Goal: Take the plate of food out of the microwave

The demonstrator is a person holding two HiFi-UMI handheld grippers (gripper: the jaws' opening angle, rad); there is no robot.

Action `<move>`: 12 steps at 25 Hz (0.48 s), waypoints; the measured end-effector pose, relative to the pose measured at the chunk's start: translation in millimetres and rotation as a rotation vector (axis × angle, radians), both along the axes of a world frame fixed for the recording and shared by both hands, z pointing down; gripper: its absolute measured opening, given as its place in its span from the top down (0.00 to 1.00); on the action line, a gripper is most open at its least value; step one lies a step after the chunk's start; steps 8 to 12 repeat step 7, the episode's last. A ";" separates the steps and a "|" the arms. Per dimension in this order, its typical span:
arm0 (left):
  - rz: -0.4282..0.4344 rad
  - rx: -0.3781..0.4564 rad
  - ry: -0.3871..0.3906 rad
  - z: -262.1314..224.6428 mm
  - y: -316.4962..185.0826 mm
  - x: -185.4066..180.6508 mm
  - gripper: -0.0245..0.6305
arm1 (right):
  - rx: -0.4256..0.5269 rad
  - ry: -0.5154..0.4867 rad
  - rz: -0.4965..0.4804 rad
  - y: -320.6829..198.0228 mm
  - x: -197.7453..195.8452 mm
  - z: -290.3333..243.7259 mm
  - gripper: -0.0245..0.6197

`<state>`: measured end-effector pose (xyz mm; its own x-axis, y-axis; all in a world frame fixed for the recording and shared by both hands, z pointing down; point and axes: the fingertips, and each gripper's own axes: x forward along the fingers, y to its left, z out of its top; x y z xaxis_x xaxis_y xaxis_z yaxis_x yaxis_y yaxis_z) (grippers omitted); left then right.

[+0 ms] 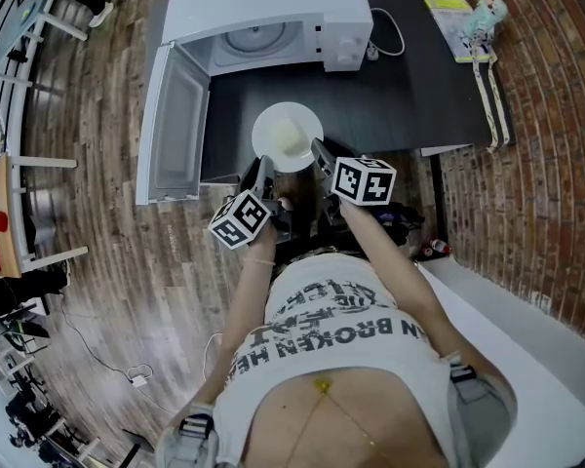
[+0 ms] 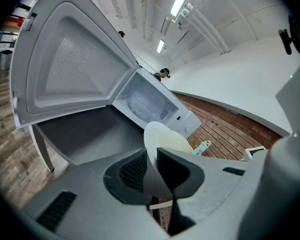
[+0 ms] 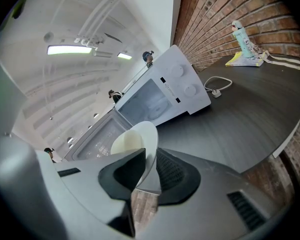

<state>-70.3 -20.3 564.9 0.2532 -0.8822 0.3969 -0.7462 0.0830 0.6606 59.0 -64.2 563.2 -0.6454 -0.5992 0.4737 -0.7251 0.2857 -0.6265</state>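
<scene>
L gripper [image 2: 151,165]: jaws clamped on plate rim, near-left edge; rim wedged betw. pads.
R gripper [image 3: 147,166]: jaws clamped on same plate, near-right edge; rim betw. pads.
Plate [image 1: 288,125]: white, round; carried betw. both grippers, just ahead of jaw tips; outside microwave, over table; contact w/ table top cannot be told.
Food [image 1: 292,142]: pale yellow portion on plate, just beyond jaw tips; type unclear.
Table [image 1: 409,86]: dark top, under and beyond plate.
Door [image 1: 175,125]: swung wide open, ahead-left of L gripper.
Microwave [image 1: 273,3]: white, straight ahead of both grippers, beyond plate; cavity open to view w/ glass turntable [image 1: 253,39] inside.
Cable [image 1: 388,32]: on table, beside microwave, ahead-right of R gripper.
Bottle [image 1: 488,13]: far ahead-right of R gripper, next to yellow booklet [image 1: 448,18], near brick wall [image 1: 546,115].
</scene>
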 end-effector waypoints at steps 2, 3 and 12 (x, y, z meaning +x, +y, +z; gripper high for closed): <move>-0.003 -0.001 -0.001 0.7 0.0 -0.4 0.86 | 0.002 0.001 -0.002 -0.4 -0.6 0.0 0.86; -0.004 -0.002 -0.001 1.0 -0.2 -0.7 0.86 | 0.003 0.000 -0.004 -0.8 -1.0 0.1 0.86; -0.010 -0.003 -0.002 1.0 -1.0 -0.8 0.86 | 0.004 0.000 -0.010 -1.9 -1.5 0.3 0.86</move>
